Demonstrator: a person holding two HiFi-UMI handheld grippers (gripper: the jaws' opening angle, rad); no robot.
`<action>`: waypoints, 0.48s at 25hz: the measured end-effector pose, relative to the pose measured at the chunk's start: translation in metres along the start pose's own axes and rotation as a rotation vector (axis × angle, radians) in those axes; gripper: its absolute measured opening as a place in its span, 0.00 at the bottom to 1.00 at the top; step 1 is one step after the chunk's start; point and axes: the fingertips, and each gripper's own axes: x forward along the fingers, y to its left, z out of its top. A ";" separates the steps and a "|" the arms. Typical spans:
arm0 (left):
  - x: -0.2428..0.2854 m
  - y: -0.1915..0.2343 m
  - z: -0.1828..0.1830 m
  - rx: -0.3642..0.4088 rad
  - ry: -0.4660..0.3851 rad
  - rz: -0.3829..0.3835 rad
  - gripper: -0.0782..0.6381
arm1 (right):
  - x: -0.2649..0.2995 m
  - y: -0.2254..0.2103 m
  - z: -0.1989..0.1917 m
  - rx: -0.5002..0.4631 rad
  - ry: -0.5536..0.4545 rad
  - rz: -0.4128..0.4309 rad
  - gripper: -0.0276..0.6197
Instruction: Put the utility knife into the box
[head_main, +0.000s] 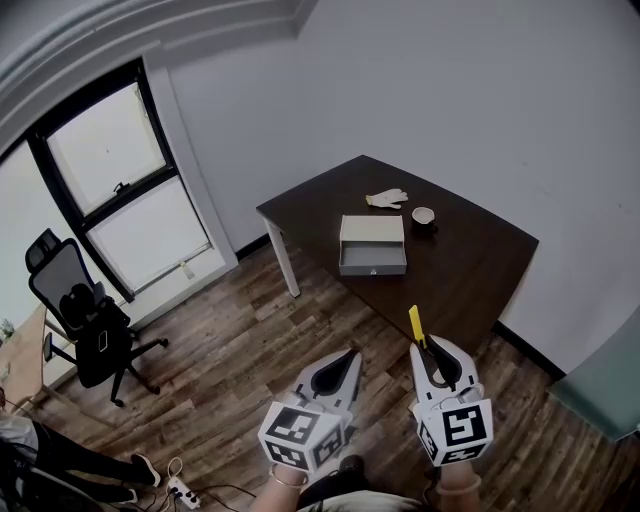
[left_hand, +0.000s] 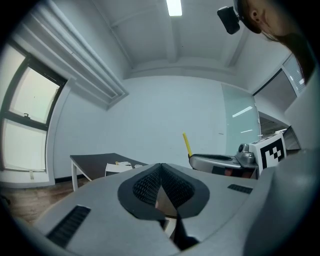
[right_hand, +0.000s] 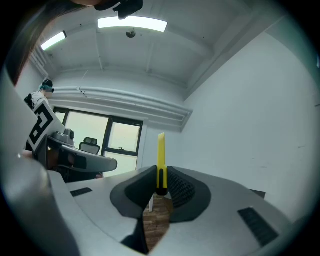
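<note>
A yellow utility knife (head_main: 416, 325) sticks out forward from my right gripper (head_main: 428, 347), whose jaws are shut on it; in the right gripper view the knife (right_hand: 161, 160) stands upright between the pads. My left gripper (head_main: 345, 360) is shut with nothing in it, its pads meeting at the tip (left_hand: 160, 167). Both grippers hang over the wooden floor, short of the dark table (head_main: 470, 270). A shallow grey box (head_main: 372, 244) lies open on that table, well ahead of the knife. From the left gripper view the box (left_hand: 117, 168) shows small on the table.
A white glove (head_main: 387, 199) and a small cup (head_main: 423, 215) lie behind the box. A black office chair (head_main: 85, 320) stands at the left by the window. A power strip (head_main: 182, 491) with cables lies on the floor. A person's shoe and leg (head_main: 60, 462) show at bottom left.
</note>
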 end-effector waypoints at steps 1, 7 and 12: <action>0.004 0.005 0.002 0.001 0.000 -0.005 0.13 | 0.007 -0.001 0.000 0.001 0.003 -0.003 0.15; 0.023 0.040 0.011 -0.006 -0.001 -0.022 0.13 | 0.048 0.000 0.005 -0.010 0.020 -0.010 0.15; 0.032 0.060 0.018 -0.001 -0.003 -0.045 0.13 | 0.071 0.003 0.010 -0.008 0.022 -0.029 0.15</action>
